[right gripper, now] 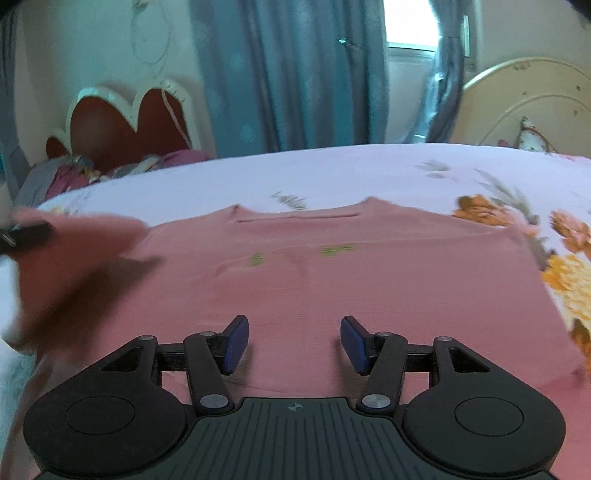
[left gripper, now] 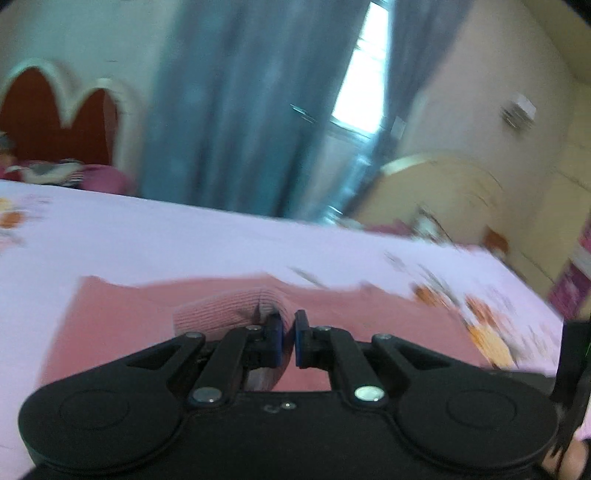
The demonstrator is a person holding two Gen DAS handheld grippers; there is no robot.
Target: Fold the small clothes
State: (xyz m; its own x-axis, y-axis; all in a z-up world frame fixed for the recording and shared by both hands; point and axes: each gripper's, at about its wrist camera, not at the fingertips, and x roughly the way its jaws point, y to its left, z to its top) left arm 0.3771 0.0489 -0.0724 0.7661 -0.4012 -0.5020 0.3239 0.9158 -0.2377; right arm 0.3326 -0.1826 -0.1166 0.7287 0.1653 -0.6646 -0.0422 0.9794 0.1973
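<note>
A pink knit top (right gripper: 332,280) lies flat on the flowered bed sheet (right gripper: 332,170), neckline toward the far side. My left gripper (left gripper: 289,321) is shut on the top's ribbed sleeve cuff (left gripper: 225,310), which bulges beside its left finger. In the right wrist view that sleeve (right gripper: 74,258) is lifted and blurred at the left, over the top's body. My right gripper (right gripper: 293,332) stands open low over the top's near hem, with only flat fabric below the gap between its blue pads (right gripper: 236,343).
A red headboard with a white scalloped frame (right gripper: 122,118) stands at the back left, with crumpled bedding (right gripper: 74,170) below it. Blue curtains (right gripper: 288,74) and a bright window (right gripper: 410,22) are behind the bed. A cream curved bed end (right gripper: 524,99) rises at the right.
</note>
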